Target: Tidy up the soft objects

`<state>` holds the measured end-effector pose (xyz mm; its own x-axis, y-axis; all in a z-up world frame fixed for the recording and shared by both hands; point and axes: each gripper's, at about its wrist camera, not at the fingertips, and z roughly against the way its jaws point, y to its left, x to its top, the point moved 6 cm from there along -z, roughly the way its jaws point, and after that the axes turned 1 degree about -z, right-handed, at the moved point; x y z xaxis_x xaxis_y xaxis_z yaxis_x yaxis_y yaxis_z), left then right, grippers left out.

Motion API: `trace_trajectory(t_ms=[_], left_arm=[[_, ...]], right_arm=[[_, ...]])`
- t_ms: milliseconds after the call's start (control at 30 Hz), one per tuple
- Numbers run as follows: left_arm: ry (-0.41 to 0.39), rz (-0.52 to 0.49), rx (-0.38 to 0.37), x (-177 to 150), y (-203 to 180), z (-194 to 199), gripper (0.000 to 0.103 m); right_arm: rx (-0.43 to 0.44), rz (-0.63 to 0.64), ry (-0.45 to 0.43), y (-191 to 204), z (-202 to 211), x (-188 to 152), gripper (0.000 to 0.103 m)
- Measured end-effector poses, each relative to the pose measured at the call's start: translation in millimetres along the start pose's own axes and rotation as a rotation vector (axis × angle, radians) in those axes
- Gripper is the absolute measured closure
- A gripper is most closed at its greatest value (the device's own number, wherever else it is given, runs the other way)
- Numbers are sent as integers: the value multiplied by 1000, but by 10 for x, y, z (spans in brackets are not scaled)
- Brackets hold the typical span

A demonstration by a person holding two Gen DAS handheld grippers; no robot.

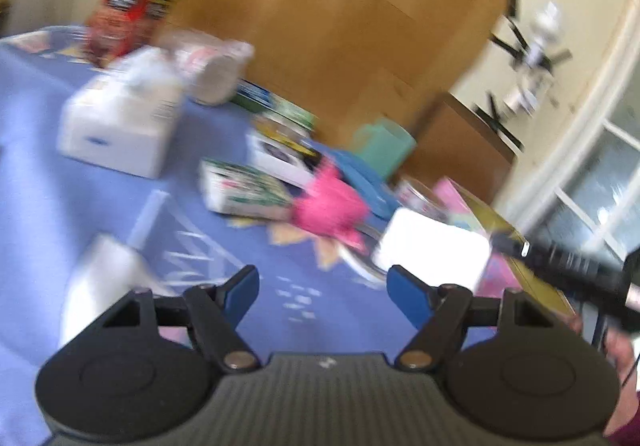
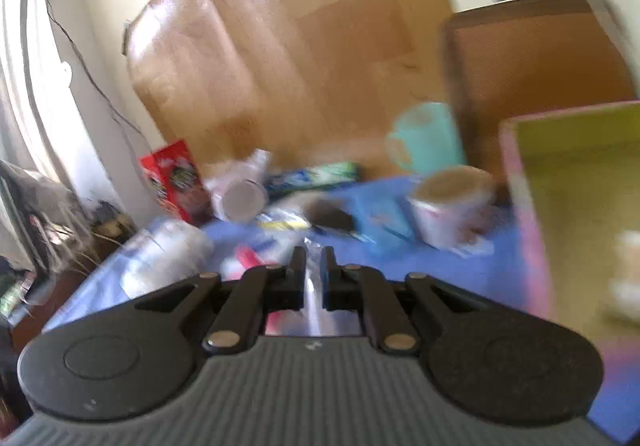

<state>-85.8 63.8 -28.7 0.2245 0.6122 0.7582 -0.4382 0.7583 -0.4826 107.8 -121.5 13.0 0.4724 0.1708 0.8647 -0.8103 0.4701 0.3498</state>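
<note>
Left gripper (image 1: 322, 292): jaws wide, nothing between them, hovering over the blue cloth (image 1: 48, 186). Pink soft toy (image 1: 330, 208) lies dead ahead at 12 o'clock, well past the fingertips, between the green carton (image 1: 240, 188) at its 9 and the white block (image 1: 434, 250) at its 4. Long axis looks like 11-to-5, but blur makes that a guess.

Right gripper (image 2: 312, 258): jaws narrow, pinching a thin clear plastic film (image 2: 314, 296); what it belongs to I can't tell. Yellow bin (image 2: 576, 198) sits at its 2 o'clock.

My read: left is the free hand and lined up on the toy, so it takes it.
</note>
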Motion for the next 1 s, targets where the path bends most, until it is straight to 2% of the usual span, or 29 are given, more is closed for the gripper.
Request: trace_trajectory(t_ms=[67, 100, 133, 233, 333, 400, 500, 600, 633, 667, 700, 733, 767, 867, 1000], left_arm=[[36, -31, -34, -37, -151, -106, 30], [52, -49, -47, -42, -236, -162, 30], [69, -70, -56, -47, -329, -224, 30], [119, -116, -83, -61, -586, -410, 30], [181, -116, -111, -85, -776, -590, 29], [220, -94, -143, -77, -900, -719, 28], [246, -103, -143, -63, -1065, -913, 28], [280, -95, -101, -80, -1098, -1133, 31], [301, -81, -90, -111, -1082, -1197, 37], [328, -71, -85, -152, -1070, -1275, 55], [355, -65, -84, -203, -1058, -1343, 64], [326, -75, -67, -197, -1045, -1332, 66], [325, -91, -55, -206, -1051, -1318, 71], [319, -90, -66, -175, -1113, -1220, 72], [234, -222, -106, 13, -1503, -1047, 72]], right_arm=[[-99, 84, 19, -83, 105, -213, 83], [-119, 109, 23, -110, 154, -303, 68], [-115, 126, 28, -103, 172, -371, 53], [-67, 171, 71, -55, 142, -536, 36], [-51, 232, 80, -5, 101, -578, 20], [-37, 280, 86, 45, -6, -543, 14], [-10, 379, 101, 54, -152, -480, 9], [-6, 463, 124, 39, -315, -499, 8], [7, 482, 149, 42, -400, -530, 8], [11, 486, 180, 31, -465, -575, 8], [38, 452, 190, 17, -497, -594, 13], [45, 413, 190, 1, -500, -581, 26], [45, 404, 178, -9, -478, -568, 28], [55, 352, 127, -10, -352, -552, 29], [3, 371, -44, 30, -1, -341, 29]])
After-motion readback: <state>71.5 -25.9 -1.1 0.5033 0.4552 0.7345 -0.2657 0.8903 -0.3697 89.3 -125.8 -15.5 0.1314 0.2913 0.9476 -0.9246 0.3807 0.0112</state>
